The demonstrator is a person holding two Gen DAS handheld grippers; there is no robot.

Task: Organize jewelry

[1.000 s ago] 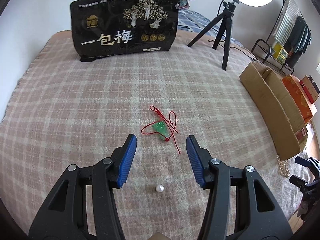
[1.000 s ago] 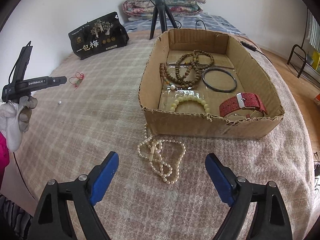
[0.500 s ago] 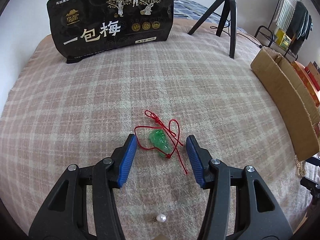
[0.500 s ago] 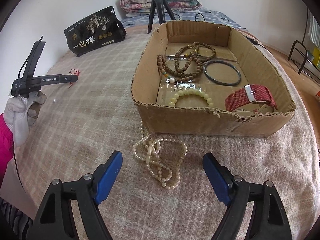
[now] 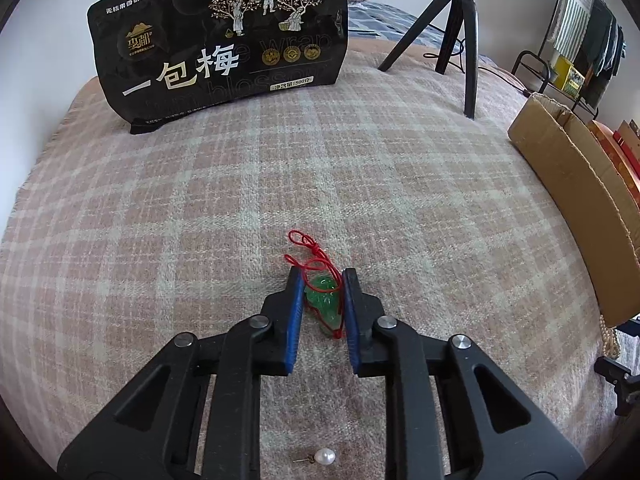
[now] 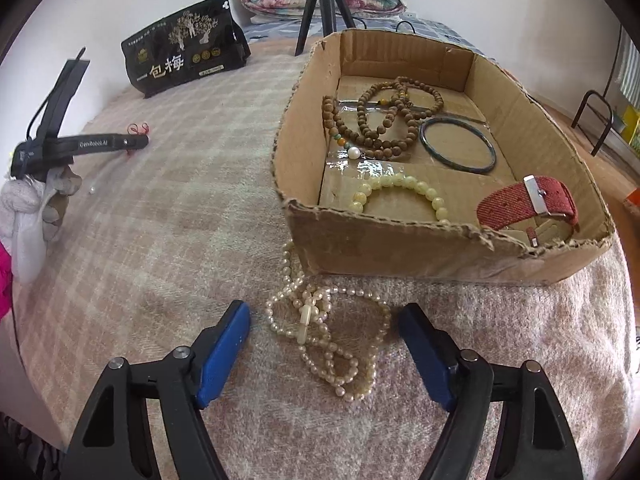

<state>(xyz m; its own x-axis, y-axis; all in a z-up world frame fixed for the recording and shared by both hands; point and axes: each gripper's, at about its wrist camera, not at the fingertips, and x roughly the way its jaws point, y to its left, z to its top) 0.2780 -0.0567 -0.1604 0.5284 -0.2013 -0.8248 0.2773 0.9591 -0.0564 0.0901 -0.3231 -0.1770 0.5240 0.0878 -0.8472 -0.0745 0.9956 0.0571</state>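
Left tongs (image 5: 322,280), just closing, clamp the green pendant (image 5: 322,300) at frame centre. Right tongs (image 6: 324,320), narrowing yet open, straddle the pearls (image 6: 320,320) untouched. Plaid blanket (image 5: 200,200) underneath.

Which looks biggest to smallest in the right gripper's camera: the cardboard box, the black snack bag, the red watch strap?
1. cardboard box
2. black snack bag, though it lies farther away
3. red watch strap
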